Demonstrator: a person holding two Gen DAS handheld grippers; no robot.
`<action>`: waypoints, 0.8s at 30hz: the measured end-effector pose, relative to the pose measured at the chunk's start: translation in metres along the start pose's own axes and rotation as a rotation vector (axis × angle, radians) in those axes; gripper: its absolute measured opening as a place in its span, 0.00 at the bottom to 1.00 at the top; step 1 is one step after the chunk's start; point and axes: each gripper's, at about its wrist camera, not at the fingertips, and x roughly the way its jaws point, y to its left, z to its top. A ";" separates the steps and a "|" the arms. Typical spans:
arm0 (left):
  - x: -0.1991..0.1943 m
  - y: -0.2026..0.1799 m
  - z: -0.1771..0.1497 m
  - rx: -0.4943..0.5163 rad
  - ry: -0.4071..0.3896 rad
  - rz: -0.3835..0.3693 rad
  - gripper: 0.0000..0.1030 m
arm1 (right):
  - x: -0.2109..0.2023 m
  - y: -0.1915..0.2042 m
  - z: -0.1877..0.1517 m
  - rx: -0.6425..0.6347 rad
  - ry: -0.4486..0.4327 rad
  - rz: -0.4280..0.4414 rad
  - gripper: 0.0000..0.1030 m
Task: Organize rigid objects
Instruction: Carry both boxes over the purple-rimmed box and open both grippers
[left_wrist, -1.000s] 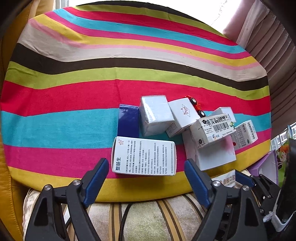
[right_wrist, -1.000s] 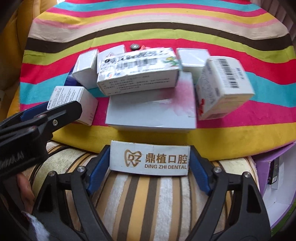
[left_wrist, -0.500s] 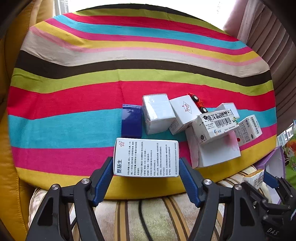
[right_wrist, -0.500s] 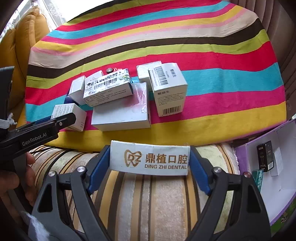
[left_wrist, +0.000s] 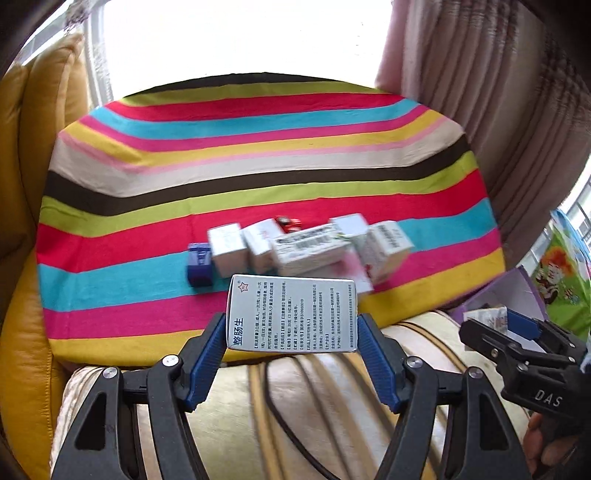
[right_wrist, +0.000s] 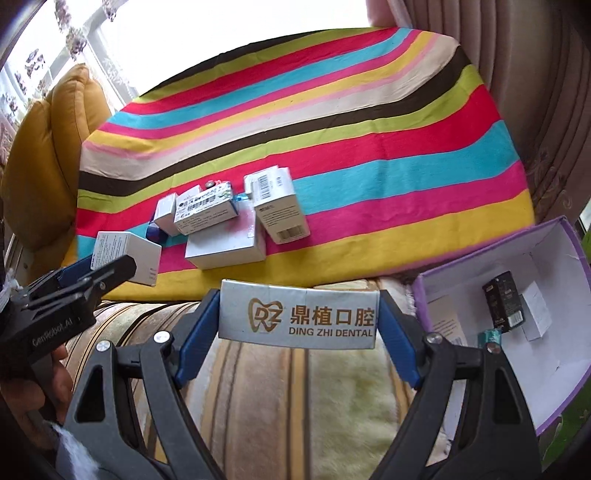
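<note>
Two hand-held grippers, each carrying one carton above the striped sofa seat. The left gripper (left_wrist: 291, 328) pinches a white rectangular cardboard medicine carton printed with blue Chinese text (left_wrist: 291, 314) across its long axis, blue pads flat against the two end faces; held this way the broad printed face stays up and the carton cannot swing. The right gripper (right_wrist: 298, 317) clamps a silver-white cardboard carton marked "DING ZHI DENTAL" (right_wrist: 298, 315) in the same end-to-end manner, pads pressed on its short ends. Both cartons are clear of the multicoloured striped cloth (right_wrist: 332, 147) that covers the table, a judgement supported by the sofa fabric visible beneath them.

Remaining cartons: a loose cluster of white cardboard boxes (right_wrist: 225, 221), some stacked, others leaning against one another, lies near the front edge of the cloth, with a small dark-blue box (left_wrist: 199, 264) at its left end and a small red toy car (left_wrist: 287, 222) behind it.

Probable destination: the open purple-walled cardboard bin with a white interior (right_wrist: 546, 236), to the right of the sofa, already holds a black box and a white one. The task appears partly done.
</note>
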 end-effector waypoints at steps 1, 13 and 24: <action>-0.002 -0.007 -0.001 0.014 -0.002 -0.008 0.68 | -0.004 -0.004 -0.001 0.003 -0.007 -0.004 0.81; -0.010 -0.086 -0.014 0.163 0.005 -0.096 0.68 | -0.039 -0.061 -0.016 0.074 -0.057 -0.071 0.81; -0.012 -0.147 -0.021 0.283 0.012 -0.181 0.68 | -0.068 -0.108 -0.033 0.132 -0.100 -0.170 0.81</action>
